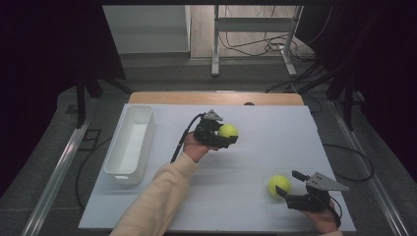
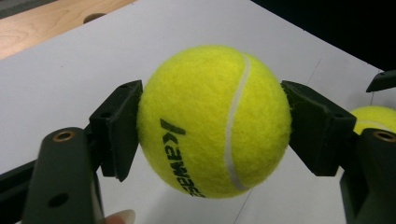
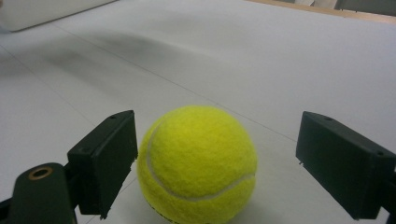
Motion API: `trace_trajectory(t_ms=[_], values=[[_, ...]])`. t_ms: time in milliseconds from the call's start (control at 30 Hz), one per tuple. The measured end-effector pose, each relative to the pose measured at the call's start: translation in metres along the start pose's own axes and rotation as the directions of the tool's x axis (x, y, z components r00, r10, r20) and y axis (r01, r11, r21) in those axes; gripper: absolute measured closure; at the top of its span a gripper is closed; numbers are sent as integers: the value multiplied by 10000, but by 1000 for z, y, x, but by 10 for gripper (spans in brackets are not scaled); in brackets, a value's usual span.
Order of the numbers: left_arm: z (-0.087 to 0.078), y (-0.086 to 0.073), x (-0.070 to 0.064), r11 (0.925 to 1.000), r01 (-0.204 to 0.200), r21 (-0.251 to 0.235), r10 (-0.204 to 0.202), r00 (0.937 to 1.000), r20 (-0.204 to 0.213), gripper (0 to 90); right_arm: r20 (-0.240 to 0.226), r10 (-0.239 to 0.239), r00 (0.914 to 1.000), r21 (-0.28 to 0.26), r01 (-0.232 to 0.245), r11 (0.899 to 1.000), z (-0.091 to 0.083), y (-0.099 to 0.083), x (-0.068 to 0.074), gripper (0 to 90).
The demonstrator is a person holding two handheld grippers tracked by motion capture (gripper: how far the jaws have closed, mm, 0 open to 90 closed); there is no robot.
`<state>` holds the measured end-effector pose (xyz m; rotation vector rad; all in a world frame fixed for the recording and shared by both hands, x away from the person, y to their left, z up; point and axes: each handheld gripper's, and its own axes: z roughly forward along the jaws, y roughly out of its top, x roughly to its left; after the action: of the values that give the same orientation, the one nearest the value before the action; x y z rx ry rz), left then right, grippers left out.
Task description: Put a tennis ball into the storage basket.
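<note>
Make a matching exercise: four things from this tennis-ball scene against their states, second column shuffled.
Things:
1. left gripper
2. right gripper
3. white rectangular plastic bin
4. yellow felt tennis ball near the right gripper

States:
A. resting on the white table top, between open jaws
B. shut on a yellow tennis ball printed with black letters, held off the table
C. at the table's left edge, nothing visible inside
D. open, jaws either side of a ball

Pairs: 1-B, 2-D, 3-C, 4-A
</note>
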<state>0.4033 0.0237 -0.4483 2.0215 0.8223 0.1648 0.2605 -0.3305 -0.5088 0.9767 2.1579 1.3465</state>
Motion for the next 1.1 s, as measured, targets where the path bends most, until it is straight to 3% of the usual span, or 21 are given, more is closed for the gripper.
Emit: trace_trajectory(t_ms=[1100], values=[[-25,-1,9,9996,50,-276,-60,9993,-365,261,12,-18,10000,-4,18,10000,0,0,0,133]])
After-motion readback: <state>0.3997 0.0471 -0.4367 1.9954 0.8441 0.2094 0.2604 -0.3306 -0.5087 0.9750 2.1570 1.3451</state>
